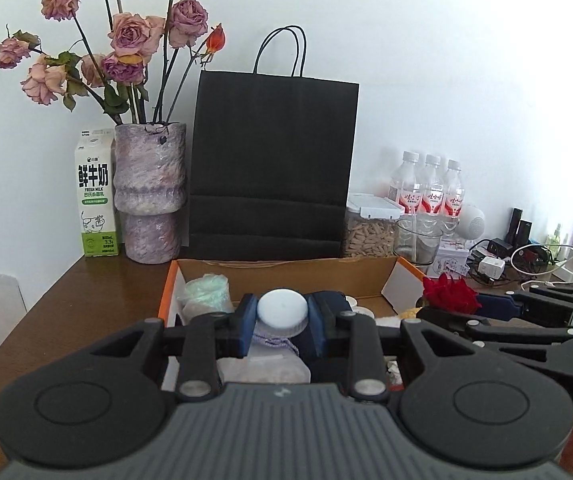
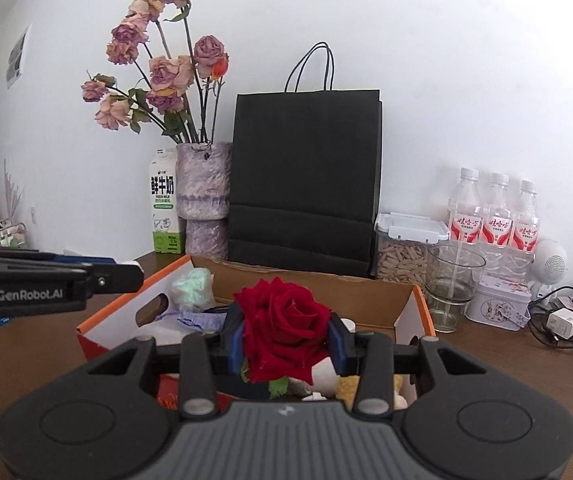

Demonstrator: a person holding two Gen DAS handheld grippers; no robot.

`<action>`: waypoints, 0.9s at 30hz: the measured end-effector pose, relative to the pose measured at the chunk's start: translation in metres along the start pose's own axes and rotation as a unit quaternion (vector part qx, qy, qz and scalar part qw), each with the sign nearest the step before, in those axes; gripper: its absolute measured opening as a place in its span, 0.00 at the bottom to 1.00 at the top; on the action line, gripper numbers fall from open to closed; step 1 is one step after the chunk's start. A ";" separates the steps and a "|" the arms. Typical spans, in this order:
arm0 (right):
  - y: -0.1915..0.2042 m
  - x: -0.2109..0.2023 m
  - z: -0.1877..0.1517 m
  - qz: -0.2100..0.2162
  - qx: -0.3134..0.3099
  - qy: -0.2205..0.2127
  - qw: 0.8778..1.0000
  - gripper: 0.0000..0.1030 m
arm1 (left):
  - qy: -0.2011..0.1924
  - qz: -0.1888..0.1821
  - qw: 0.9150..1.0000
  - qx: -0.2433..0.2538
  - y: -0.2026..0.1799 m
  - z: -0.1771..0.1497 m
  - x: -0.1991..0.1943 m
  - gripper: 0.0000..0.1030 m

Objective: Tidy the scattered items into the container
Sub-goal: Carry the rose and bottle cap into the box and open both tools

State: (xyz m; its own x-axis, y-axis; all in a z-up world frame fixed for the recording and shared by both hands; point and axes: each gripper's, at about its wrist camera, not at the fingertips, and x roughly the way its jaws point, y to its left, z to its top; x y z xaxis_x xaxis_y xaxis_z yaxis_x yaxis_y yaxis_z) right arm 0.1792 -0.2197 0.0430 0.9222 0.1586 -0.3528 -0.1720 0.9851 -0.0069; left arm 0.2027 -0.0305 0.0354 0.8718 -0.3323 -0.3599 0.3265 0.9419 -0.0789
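Observation:
An open cardboard box [image 1: 286,270] with orange and white sides stands on the brown table; its near wall is in the right wrist view too [image 2: 406,312]. My left gripper [image 1: 283,312] is shut on a white round bottle cap [image 1: 282,308], held above the box's near part. My right gripper [image 2: 288,332] is shut on a red rose [image 2: 282,320], also above the box; the rose [image 1: 450,292] and that gripper show at the right of the left wrist view. Inside the box lie a pale green bundle [image 1: 206,292], lilac cloth [image 2: 202,318] and other small items.
Behind the box stand a black paper bag [image 1: 274,168], a mottled vase of dried roses [image 1: 150,192] and a milk carton [image 1: 96,196]. To the right are a jar of seeds [image 1: 370,228], a glass [image 2: 452,284], three water bottles [image 2: 498,216], a tin, chargers and cables [image 2: 566,320].

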 end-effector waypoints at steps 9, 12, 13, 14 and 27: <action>-0.019 0.046 0.002 0.005 0.023 0.016 1.000 0.38 | 0.024 0.001 0.999 -0.032 0.006 0.003 0.053 0.28; -0.025 0.060 0.001 0.002 0.024 0.024 0.999 0.38 | 0.037 0.003 0.999 -0.038 0.010 0.002 0.071 0.28; -0.026 0.064 0.000 0.001 0.023 0.027 0.999 0.38 | 0.040 0.004 0.998 -0.038 0.011 0.002 0.076 0.28; -0.027 0.067 0.000 0.001 0.020 0.029 0.999 0.38 | 0.043 0.005 0.998 -0.036 0.012 0.001 0.080 0.28; -0.030 0.086 -0.012 -0.008 -0.002 0.052 0.999 0.39 | 0.063 0.025 0.997 -0.035 0.025 -0.010 0.099 0.29</action>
State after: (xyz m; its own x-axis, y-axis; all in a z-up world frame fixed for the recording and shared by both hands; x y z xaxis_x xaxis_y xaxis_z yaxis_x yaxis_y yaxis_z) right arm 0.2591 -0.2360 0.0017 0.8835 0.1355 -0.4484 -0.1596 0.9871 -0.0162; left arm 0.2939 -0.0392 -0.0119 0.8324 -0.2794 -0.4787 0.2526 0.9600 -0.1211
